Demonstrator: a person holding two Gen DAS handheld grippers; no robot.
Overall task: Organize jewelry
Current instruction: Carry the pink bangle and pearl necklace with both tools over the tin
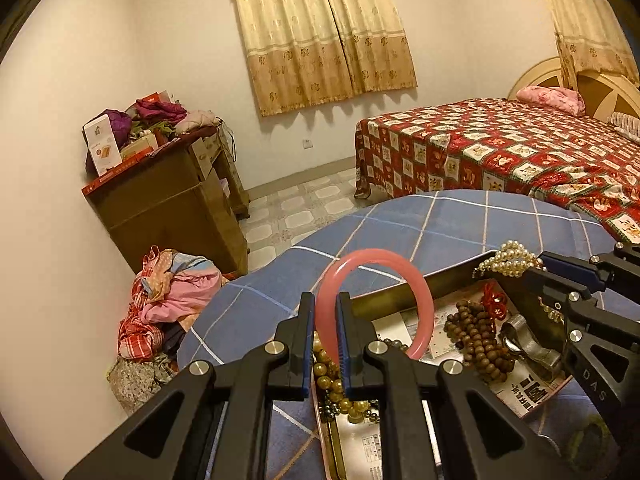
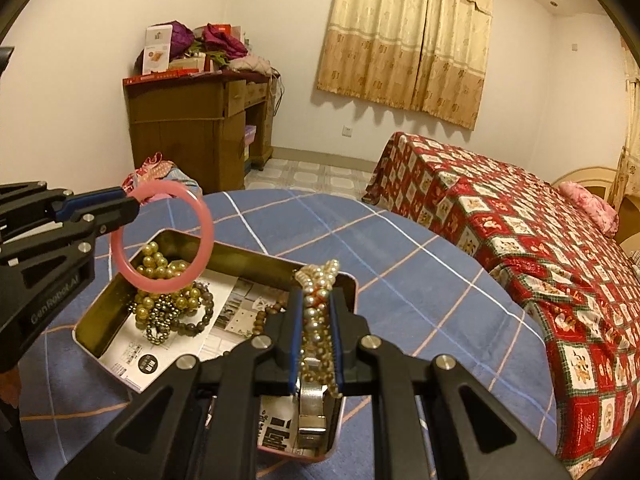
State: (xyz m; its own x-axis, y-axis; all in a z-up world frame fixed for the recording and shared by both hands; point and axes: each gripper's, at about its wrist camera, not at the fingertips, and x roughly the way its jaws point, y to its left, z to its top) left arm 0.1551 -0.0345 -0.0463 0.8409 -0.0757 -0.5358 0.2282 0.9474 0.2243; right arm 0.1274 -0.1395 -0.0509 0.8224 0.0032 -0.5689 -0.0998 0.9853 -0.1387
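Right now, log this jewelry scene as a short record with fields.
left gripper: shut on the pink translucent ring-shaped bangle, held above the tin
right gripper: shut on the cream pearl bead bracelet, over the tin's near end
container: open rectangular gold-lined metal tin on the blue checked tablecloth
left in tin: golden round bead strands, brown wooden bead string, silver metal watch band
tin lining: printed paper
background: bed with red patterned cover

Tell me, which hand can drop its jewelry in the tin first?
Probably the left gripper: its pink bangle hangs right over the tin. The right gripper pinches pearls nearer the rim.
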